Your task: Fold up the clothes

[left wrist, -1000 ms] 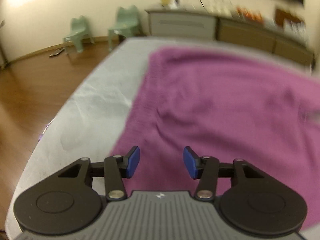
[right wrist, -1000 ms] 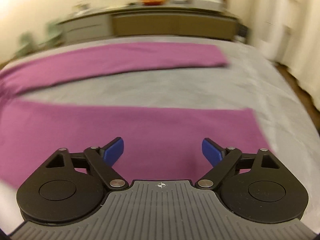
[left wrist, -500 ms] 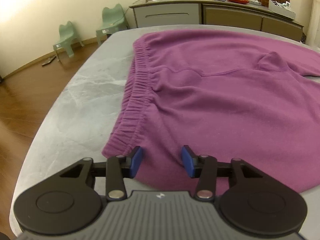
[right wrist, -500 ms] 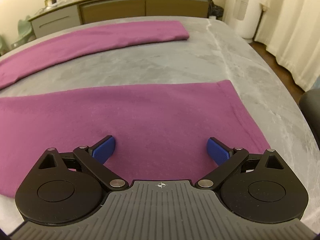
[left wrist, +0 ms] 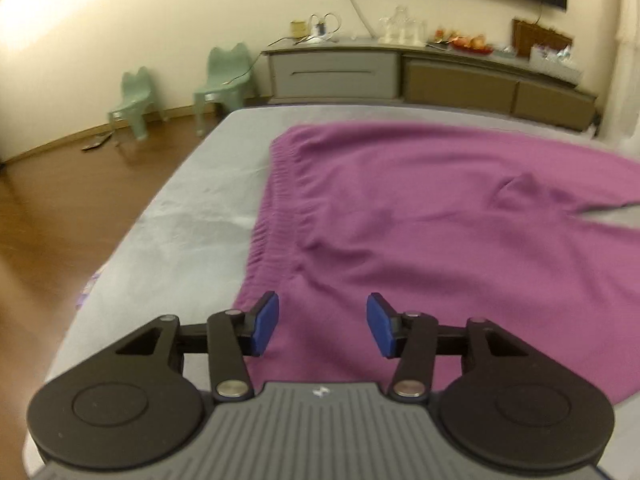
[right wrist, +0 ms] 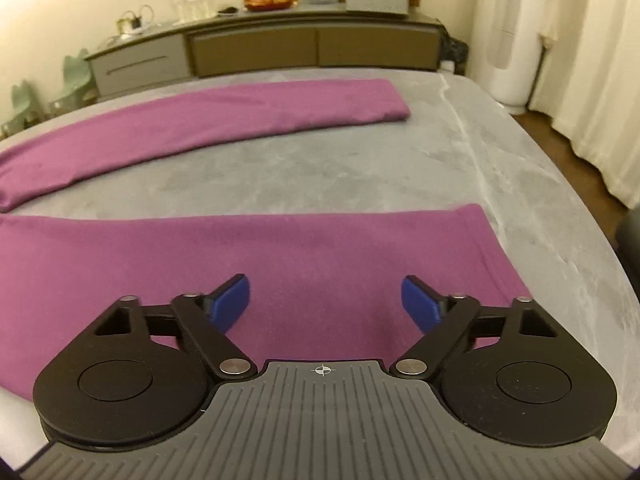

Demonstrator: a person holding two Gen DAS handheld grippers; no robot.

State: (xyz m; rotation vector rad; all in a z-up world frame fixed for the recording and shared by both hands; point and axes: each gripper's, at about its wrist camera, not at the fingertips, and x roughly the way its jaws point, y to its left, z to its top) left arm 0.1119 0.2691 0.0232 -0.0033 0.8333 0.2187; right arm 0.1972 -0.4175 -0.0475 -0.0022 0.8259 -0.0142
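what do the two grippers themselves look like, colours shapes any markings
Both match. The left gripper and right gripper each have a grey ribbed body, two round black discs, black link arms with silver rivets, and blue pads. A small white emblem marks the left, a crosshair the right. No cables or sleeves show.

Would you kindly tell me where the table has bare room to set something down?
Free: the grey wedge between the two trouser legs, the strip past their hems, and the margin left of the waistband. Crowded: everywhere under the purple trousers.
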